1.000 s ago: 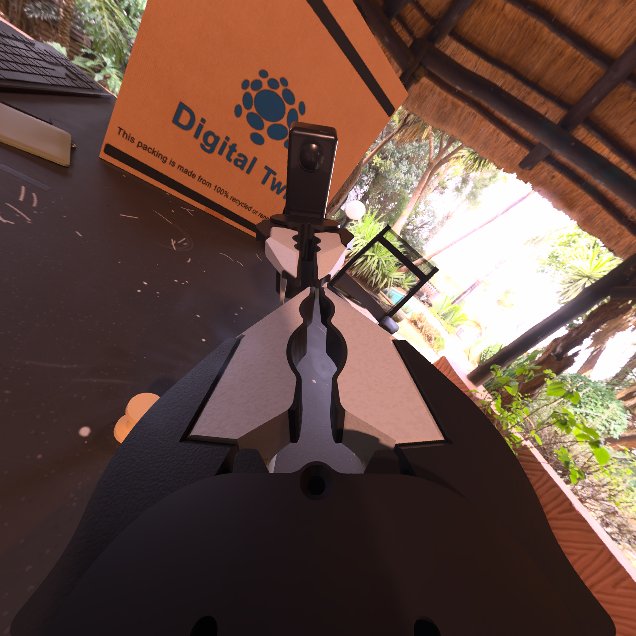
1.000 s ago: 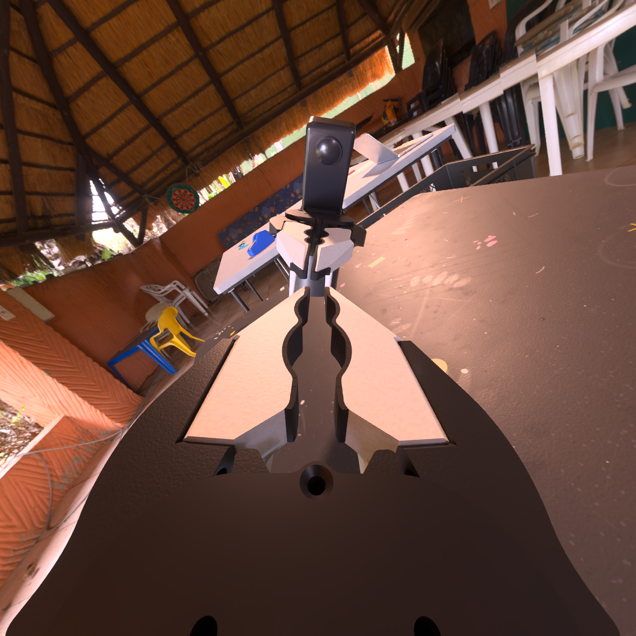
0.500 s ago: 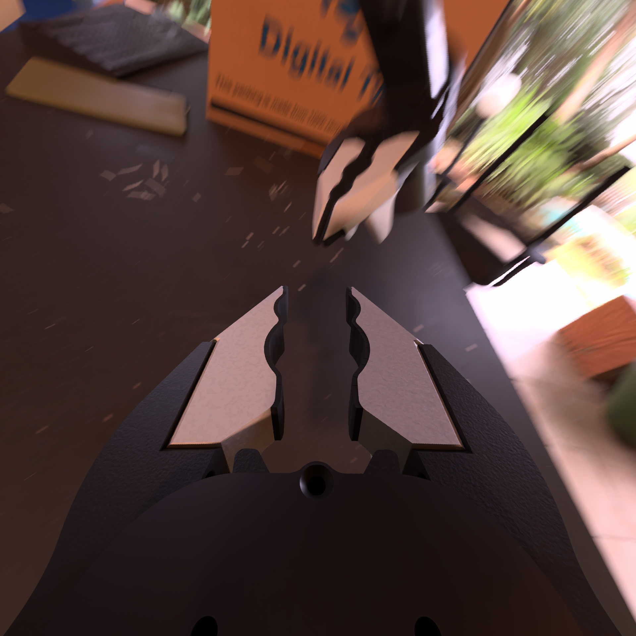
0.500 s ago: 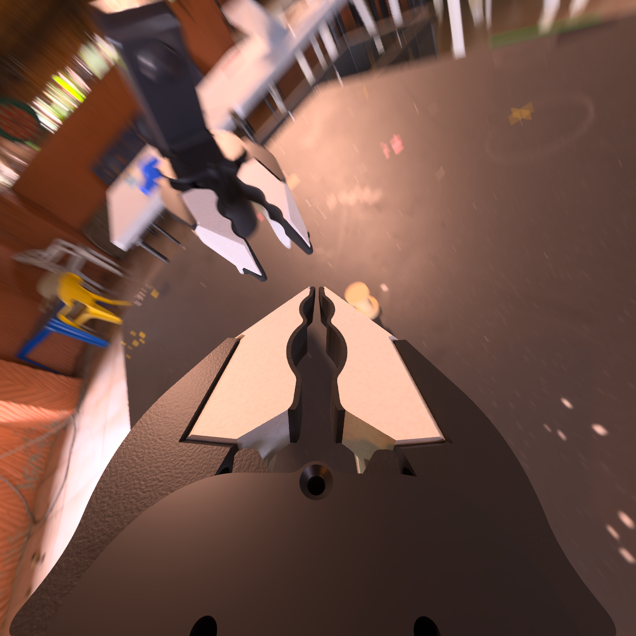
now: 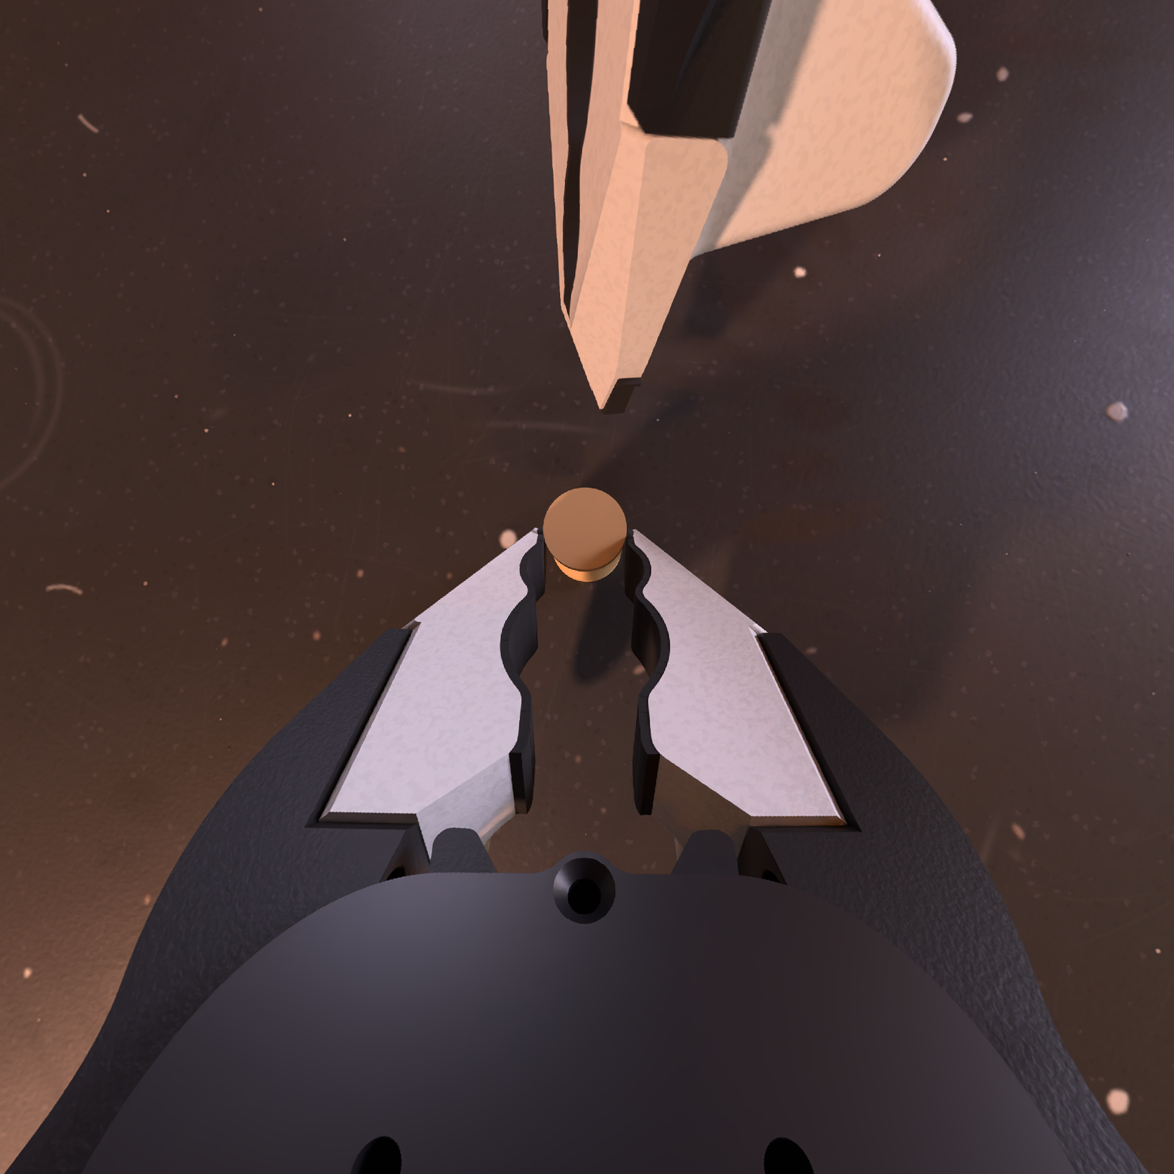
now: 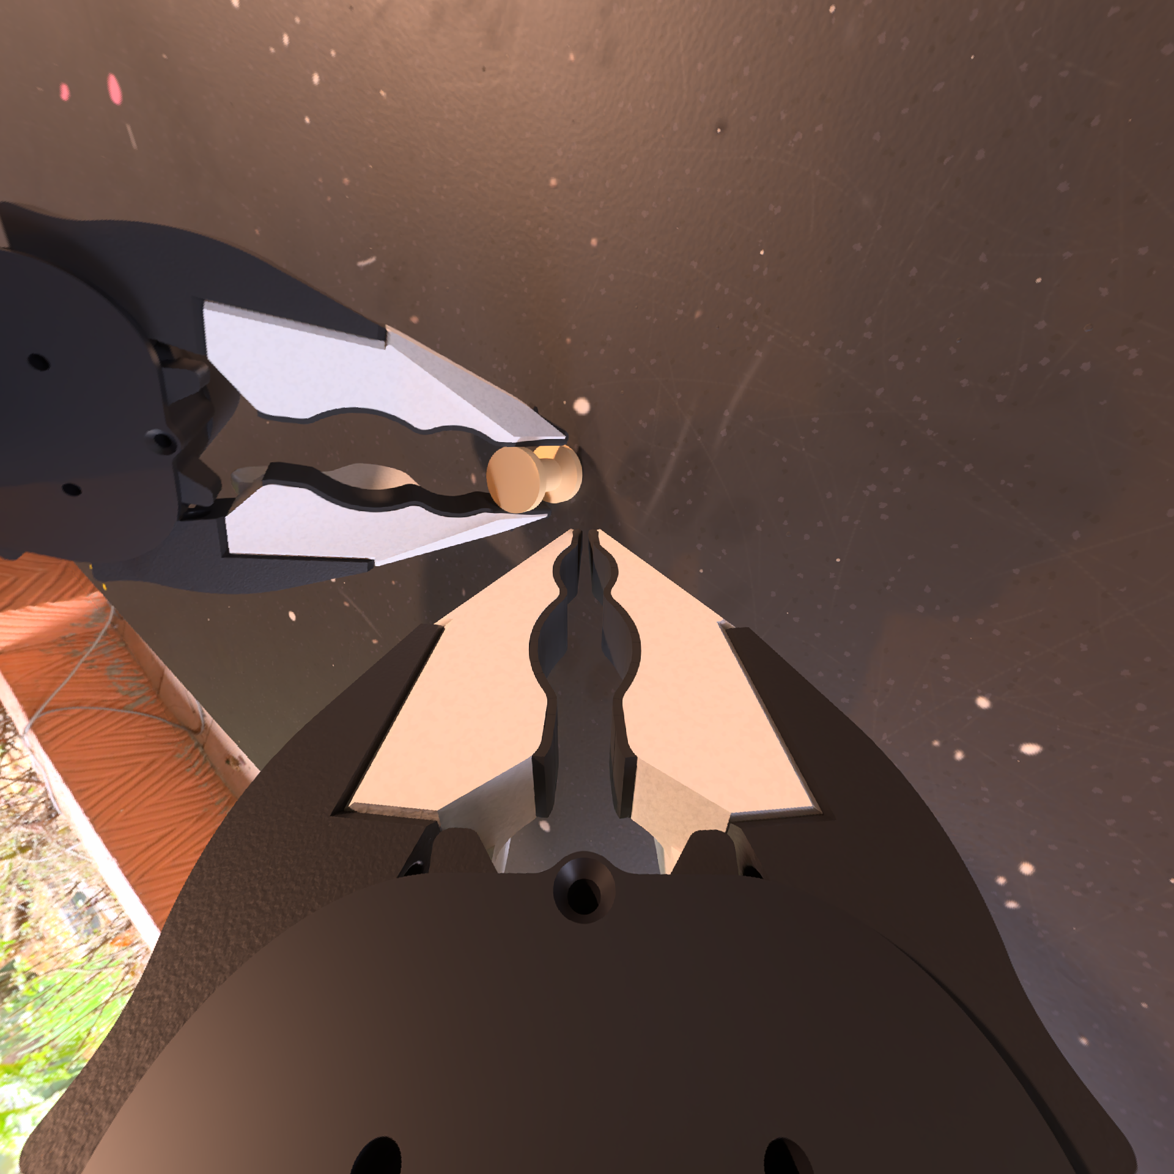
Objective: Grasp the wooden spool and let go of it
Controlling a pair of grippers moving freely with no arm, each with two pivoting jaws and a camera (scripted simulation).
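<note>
The small wooden spool [image 5: 584, 533] stands upright on the dark table [image 5: 254, 317]. My left gripper [image 5: 584, 547] points down at it, and its fingertips [image 5: 530, 559] press the spool's top flange from both sides. In the right wrist view the left gripper [image 6: 549, 476] reaches in from the left, with the spool [image 6: 518, 481] between its tips. My right gripper [image 6: 584, 532] is shut and empty, its tip just beside the spool. It hangs in from the top of the left wrist view [image 5: 610, 394].
The dark table top [image 6: 889, 317] is speckled with pale flecks. Its edge [image 6: 209, 730] runs at the lower left of the right wrist view, with an orange brick wall [image 6: 95, 699] and greenery [image 6: 51, 953] beyond it.
Both grippers have tipped down from facing each other to facing the table. The left gripper opened, came over the spool and narrowed onto it. The right gripper stayed shut.
</note>
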